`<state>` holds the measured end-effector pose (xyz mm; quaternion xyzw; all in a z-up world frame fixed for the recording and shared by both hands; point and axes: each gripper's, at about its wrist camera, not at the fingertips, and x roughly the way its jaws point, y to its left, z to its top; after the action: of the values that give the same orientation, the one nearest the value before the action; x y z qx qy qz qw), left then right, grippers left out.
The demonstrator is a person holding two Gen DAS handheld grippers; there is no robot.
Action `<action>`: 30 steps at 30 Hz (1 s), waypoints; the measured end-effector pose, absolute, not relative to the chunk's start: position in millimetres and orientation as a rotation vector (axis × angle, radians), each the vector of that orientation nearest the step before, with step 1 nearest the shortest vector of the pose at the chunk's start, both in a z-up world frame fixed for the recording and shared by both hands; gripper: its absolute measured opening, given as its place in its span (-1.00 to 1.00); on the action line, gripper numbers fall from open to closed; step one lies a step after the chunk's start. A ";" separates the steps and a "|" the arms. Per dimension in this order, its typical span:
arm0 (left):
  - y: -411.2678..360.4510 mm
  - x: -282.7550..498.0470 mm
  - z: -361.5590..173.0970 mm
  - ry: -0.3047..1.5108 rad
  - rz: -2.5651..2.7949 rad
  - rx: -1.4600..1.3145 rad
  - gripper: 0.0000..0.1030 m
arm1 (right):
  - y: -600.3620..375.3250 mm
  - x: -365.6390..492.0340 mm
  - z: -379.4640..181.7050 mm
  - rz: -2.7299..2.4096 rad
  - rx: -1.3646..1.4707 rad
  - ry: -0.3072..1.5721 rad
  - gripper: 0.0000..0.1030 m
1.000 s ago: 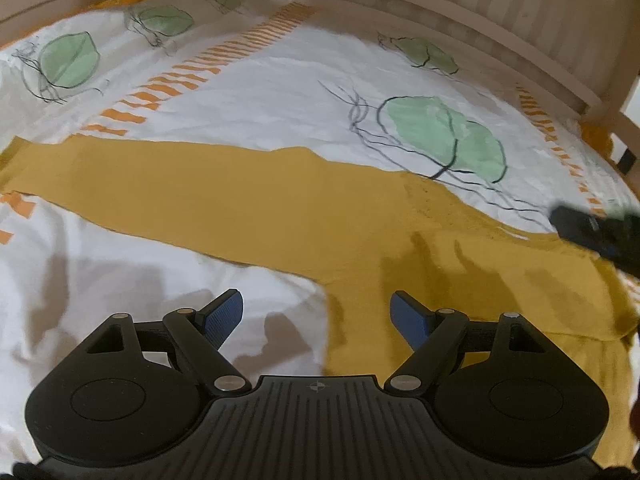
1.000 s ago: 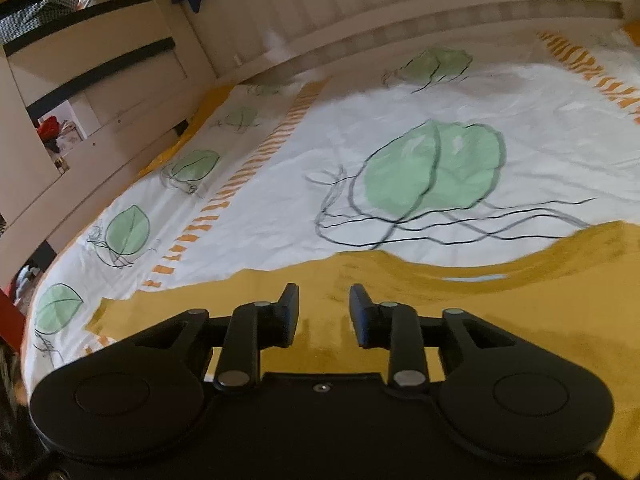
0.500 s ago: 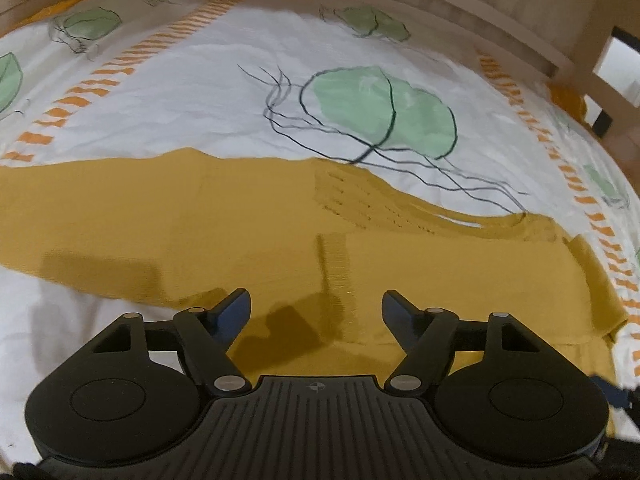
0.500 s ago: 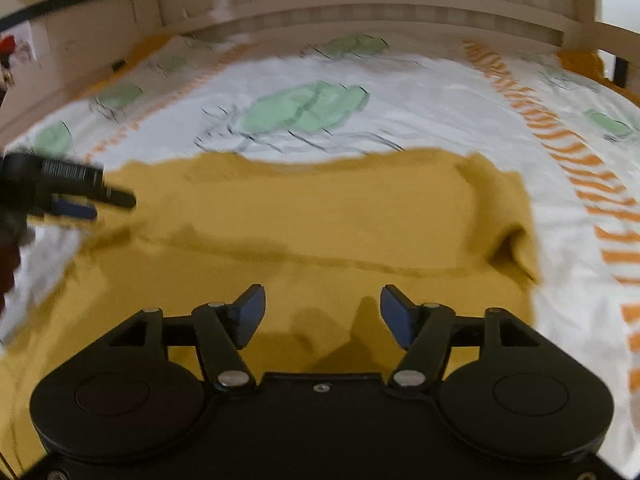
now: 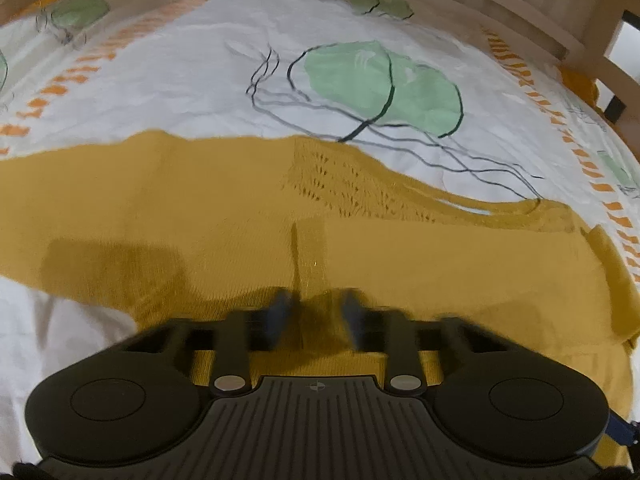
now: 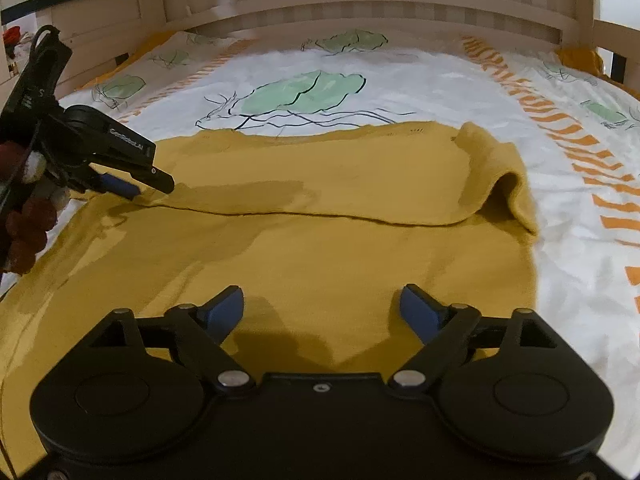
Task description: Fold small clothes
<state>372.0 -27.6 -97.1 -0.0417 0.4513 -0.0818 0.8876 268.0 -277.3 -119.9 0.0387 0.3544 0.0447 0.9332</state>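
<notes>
A mustard-yellow knit sweater [image 5: 440,264] lies spread on the bed, with an openwork band near its neckline. In the right wrist view the sweater [image 6: 320,176] has its far part folded over the body and a raised flap at the right. My left gripper [image 5: 316,304] is blurred, and its jaws are closing on a pinched ridge of the knit. From the right wrist view the left gripper [image 6: 148,190] sits at the fold's left end, tips on the cloth. My right gripper [image 6: 322,304] hovers over the sweater's near part. Its jaws are opening wide, with nothing between the pads.
The bed sheet [image 6: 440,88] is white with green leaf prints and orange dashed stripes. A pale wooden slatted bed rail [image 6: 360,8] runs along the far side and both ends. A fuzzy dark red and white sleeve [image 6: 24,220] holds the left gripper.
The left jaws went from wide apart to nearly together around a ridge of the sweater. The right jaws spread wider, and that view swung from the sheet onto the sweater.
</notes>
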 end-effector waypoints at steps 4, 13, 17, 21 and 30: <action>-30.9 370.4 -83.8 0.867 -0.154 -0.031 -0.95 | -273.2 266.1 -121.8 0.102 0.055 0.729 0.80; -14.6 382.9 -46.3 0.753 -0.110 0.069 -0.99 | -268.6 266.1 -122.4 0.095 0.038 0.734 0.85; -3.4 390.9 -54.8 0.797 -0.078 0.056 -0.99 | -269.1 266.3 -122.7 0.095 0.040 0.734 0.86; 9.8 393.9 -72.6 0.910 -0.153 -0.111 -0.95 | -268.9 265.9 -122.9 0.095 0.040 0.734 0.86; -10.7 386.1 -96.7 0.984 -0.325 -0.148 -0.51 | -268.1 266.2 -123.1 0.095 0.043 0.736 0.87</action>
<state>386.1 -10.7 -96.7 -0.0707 0.4697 -0.1554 0.8662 266.2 -268.1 -123.1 0.0208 0.3598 0.0465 0.9316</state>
